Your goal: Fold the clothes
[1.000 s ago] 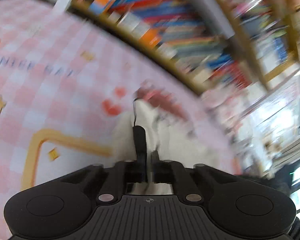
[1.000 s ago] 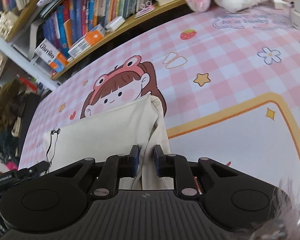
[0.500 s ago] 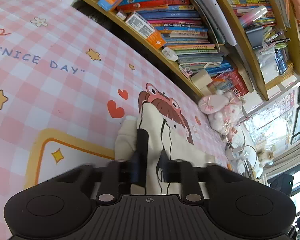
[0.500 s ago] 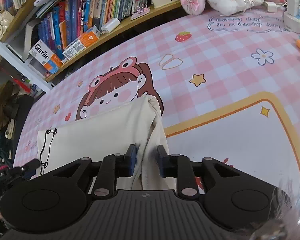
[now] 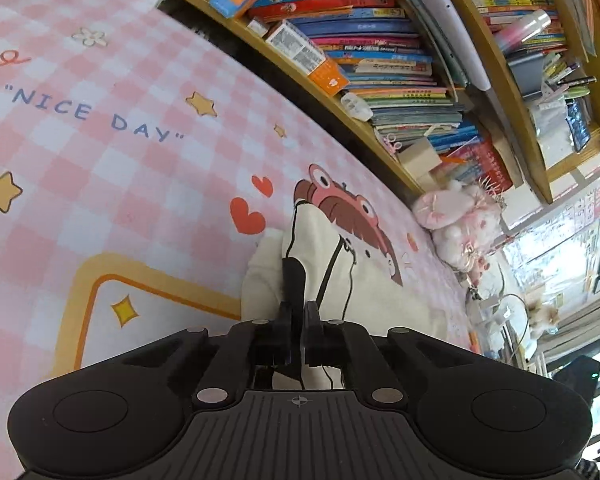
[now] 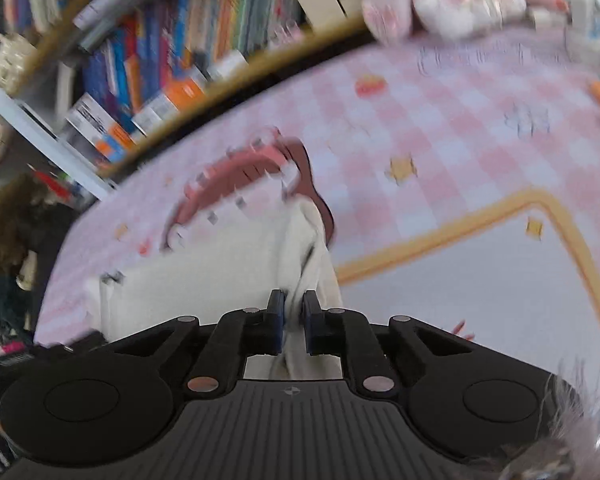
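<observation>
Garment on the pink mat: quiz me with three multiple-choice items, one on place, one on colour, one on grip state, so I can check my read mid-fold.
1. Where does the garment lie?
A. on the bookshelf
B. on the checked mat, over the cartoon girl print
C. on the floor

2. What colour is the garment?
A. cream with black line drawing
B. navy
C. red

3. How do the grippers stand?
A. both open, clear of the cloth
B. only the left holds cloth
C. both shut on the garment

Answers: 1 B, the cloth covers part of the girl print on the mat. 2 A, pale fabric with black lines. 3 C, cloth is pinched by the left gripper and the right gripper.
</observation>
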The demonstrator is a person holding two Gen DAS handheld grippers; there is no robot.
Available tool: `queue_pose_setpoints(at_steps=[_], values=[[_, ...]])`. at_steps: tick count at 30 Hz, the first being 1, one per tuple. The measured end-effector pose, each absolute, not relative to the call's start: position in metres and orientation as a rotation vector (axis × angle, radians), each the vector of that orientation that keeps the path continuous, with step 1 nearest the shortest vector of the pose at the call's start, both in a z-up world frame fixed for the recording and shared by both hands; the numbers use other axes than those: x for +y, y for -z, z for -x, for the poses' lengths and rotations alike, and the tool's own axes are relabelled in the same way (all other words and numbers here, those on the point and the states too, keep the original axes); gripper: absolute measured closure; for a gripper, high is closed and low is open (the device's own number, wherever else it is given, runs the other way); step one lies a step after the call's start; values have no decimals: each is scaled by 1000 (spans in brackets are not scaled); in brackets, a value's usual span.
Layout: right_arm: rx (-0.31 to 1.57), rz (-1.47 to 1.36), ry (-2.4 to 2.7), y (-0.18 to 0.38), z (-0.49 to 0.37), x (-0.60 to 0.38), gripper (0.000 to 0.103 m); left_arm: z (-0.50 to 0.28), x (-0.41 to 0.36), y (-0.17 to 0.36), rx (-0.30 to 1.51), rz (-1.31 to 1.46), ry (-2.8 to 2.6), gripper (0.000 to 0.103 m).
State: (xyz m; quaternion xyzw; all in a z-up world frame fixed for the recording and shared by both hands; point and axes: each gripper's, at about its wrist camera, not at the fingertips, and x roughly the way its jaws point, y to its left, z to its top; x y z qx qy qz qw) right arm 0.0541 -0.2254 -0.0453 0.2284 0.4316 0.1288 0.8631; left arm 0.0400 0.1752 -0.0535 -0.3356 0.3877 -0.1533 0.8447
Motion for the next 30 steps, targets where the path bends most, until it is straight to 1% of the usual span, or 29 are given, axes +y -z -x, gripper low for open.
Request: queue_pose_setpoints(at_steps=[1, 2, 3, 4, 5, 6, 17, 28, 29, 30], values=[[904, -482, -269, 44, -53, -227, 90, -37, 177, 50, 807, 708, 313, 94], [906, -485, -267, 42, -52, -229, 84, -34, 181, 46, 794, 709, 297, 87], [913, -487, -267, 41, -52, -231, 68, -31, 184, 43, 788, 710, 288, 82], [923, -490, -268, 40, -51, -233, 59, -29, 187, 42, 790, 711, 287, 67], [933, -492, -269, 39, -51, -236, 53, -27, 188, 41, 794, 709, 287, 52], [943, -494, -270, 38, -50, -238, 53, -26, 187, 40, 799, 704, 290, 50], [1013, -505, -287, 46, -55, -240, 53, -30, 175, 60, 903, 694, 268, 49], [1065, -497, -318, 50, -61, -231, 52, -37, 176, 65, 901, 748, 293, 53], [1068, -492, -324, 49, -62, -229, 55, -38, 176, 66, 902, 757, 300, 54], [1071, -487, -329, 50, -63, -227, 62, -39, 175, 67, 907, 761, 298, 59]])
